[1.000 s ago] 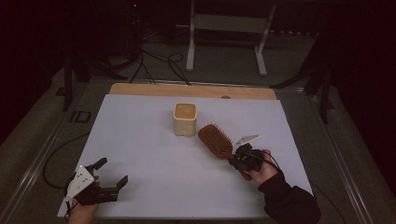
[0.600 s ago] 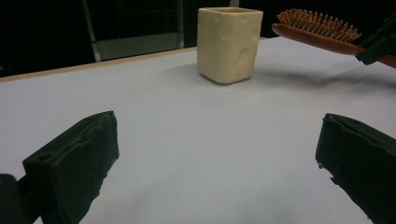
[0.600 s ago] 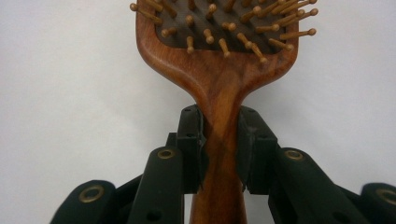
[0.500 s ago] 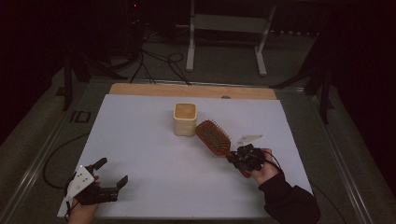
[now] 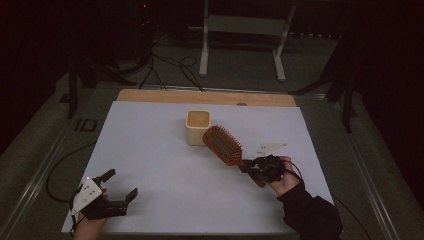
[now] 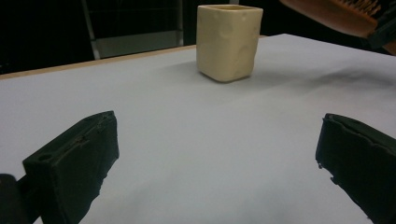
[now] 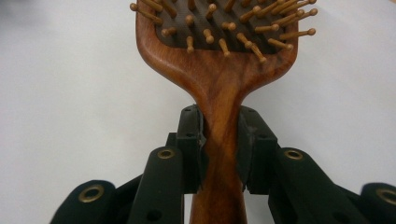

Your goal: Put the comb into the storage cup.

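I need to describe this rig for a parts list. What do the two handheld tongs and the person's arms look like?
Both tongs, left and right, are black, each topped by a pale grey three-cornered plate. The left jaws are chunky, blocky black pads. The right gripper's linkage arms carry brass-coloured rivets. A thin dark cable trails from each. The right arm wears a dark long sleeve.
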The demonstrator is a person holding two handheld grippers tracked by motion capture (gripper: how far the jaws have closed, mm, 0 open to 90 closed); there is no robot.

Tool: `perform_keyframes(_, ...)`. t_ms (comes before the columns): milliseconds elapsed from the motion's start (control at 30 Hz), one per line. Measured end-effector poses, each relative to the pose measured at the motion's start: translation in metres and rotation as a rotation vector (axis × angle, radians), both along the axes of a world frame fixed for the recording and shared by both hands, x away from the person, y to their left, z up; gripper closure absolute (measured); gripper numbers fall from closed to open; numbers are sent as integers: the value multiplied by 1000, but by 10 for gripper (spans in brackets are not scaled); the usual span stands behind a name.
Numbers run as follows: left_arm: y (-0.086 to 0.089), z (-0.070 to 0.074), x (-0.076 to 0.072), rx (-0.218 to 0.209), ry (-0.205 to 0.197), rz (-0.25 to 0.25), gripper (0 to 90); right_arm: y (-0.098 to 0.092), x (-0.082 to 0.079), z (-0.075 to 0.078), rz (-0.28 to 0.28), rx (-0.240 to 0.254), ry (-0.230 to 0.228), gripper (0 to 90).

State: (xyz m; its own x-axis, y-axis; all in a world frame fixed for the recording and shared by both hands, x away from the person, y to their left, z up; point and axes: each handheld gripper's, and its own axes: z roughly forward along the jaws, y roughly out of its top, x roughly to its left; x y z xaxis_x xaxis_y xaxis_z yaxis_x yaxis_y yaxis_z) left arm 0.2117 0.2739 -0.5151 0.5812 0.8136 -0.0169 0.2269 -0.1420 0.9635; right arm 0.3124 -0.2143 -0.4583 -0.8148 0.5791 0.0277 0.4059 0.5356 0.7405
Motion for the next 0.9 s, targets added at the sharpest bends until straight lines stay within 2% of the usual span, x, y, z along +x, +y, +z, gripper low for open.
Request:
perform_keyframes(133, 0, 0, 0, 0, 1, -1, 2, 0, -2, 2, 46, 49, -24, 728)
perform_keyframes(167, -1, 0, 0, 0, 2, -1, 2, 0, -3, 3, 57, 53, -43, 728)
perform_keyframes(233, -1, 0, 0, -1, 2, -5, 2, 0, -4, 3, 76, 92, -42, 728)
perform_keyframes(267, -1, 0, 0, 1, 0, -6, 2, 0, -5, 4, 77, 105, -57, 728)
perform_keyframes(400, -3, 1, 0, 5, 0, -10, 1, -1, -5, 5, 90, 176, -65, 728)
perform_keyframes(567, -3, 1, 1, 6, 6, -6, 2, 0, -6, 7, 88, 213, -85, 728)
perform_keyframes(700, -5, 4, 2, 4, 19, 3, 2, 0, -4, 6, 88, 262, -72, 728)
perform_keyframes(833, -11, 13, 5, 23, 31, 11, 2, 5, -5, 5, 82, 262, -90, 729)
perform_keyframes(900, -15, 20, 6, 17, 45, 9, 2, 7, -5, 4, 88, 271, -96, 729)
